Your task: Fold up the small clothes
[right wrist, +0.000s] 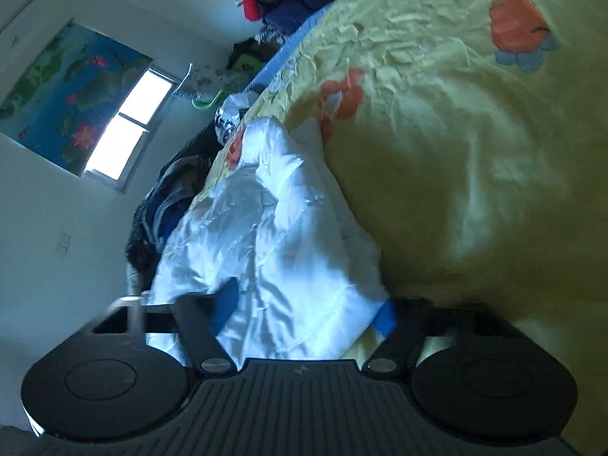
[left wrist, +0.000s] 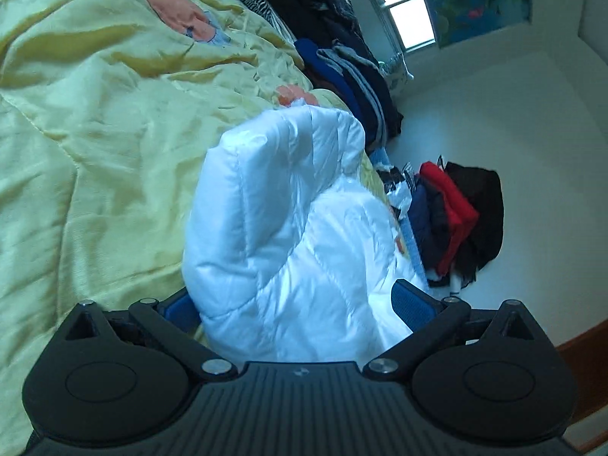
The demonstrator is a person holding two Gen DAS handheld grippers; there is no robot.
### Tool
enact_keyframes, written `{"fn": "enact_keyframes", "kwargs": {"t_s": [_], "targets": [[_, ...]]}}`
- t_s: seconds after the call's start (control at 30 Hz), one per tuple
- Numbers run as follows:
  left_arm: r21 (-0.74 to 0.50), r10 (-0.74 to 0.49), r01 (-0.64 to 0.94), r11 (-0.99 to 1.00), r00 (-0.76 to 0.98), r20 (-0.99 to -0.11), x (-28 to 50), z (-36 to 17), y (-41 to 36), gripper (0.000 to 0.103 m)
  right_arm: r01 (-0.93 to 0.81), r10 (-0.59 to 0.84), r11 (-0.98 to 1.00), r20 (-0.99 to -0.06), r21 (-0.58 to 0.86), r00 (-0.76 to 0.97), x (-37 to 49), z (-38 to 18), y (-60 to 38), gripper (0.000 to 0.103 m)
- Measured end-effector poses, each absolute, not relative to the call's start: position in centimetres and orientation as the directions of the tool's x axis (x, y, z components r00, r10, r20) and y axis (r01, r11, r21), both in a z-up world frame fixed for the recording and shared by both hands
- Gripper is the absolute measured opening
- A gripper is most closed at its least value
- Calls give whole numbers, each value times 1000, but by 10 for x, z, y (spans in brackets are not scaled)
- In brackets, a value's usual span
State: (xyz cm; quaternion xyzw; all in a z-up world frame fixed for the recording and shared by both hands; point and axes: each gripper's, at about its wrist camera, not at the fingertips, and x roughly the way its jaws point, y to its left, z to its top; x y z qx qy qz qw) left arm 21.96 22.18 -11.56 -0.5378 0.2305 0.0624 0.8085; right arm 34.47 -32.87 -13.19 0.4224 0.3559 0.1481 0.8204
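A white padded jacket point(left wrist: 288, 235) is seen bunched on a yellow quilt point(left wrist: 95, 133) near the edge of the bed, and it fills the space between the spread fingers of the left gripper point(left wrist: 300, 304); whether the blue pads point(left wrist: 412, 302) really press on it cannot be told. In the right wrist view the same jacket point(right wrist: 273, 235) is found between the wide fingers of the right gripper point(right wrist: 307, 307), and again a firm hold cannot be confirmed because the frame is blurred. Dark clothes point(left wrist: 342, 60) are piled beside the quilt, and a red and black heap point(left wrist: 459, 212) is seen further away.
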Motion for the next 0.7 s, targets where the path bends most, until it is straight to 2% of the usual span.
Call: {"fn": "enact_keyframes", "kwargs": {"t_s": [0.03,0.07,0.1,0.2,0.27,0.37,0.5,0.6,0.7], "targets": [[-848,-160,-353,395,883,-441,222,-119,223,79,70,542,599,-468,798,698,346,-137,-327,24],[-850,-178,-372,373,871,-459,225,-123,226,50,82,561,571,-461,817,687,349,-144,-327,21],[-843,-187,-405,354,853,-488,227,-128,229,38,99,571,524,-435,846,696,349,-151,-329,19],[-856,-212,-405,320,851,-481,227,-131,236,19,82,572,512,-411,855,710,346,-148,-329,15],[-851,-197,-387,355,859,-473,222,-121,236,12,60,571,507,-387,860,724,343,-139,-331,14],[-849,-200,-340,404,873,-445,206,-101,233,7,6,591,490,-338,871,733,331,-118,-337,13],[-868,-264,-253,428,883,-388,170,-86,233,7,-36,620,462,-294,886,727,300,-99,-352,13],[-855,-292,-268,444,859,-421,145,-93,229,7,-18,637,446,-303,895,709,273,-104,-367,13],[-845,-297,-329,421,830,-471,134,-115,229,8,41,634,462,-362,886,683,250,-124,-371,13]]}}
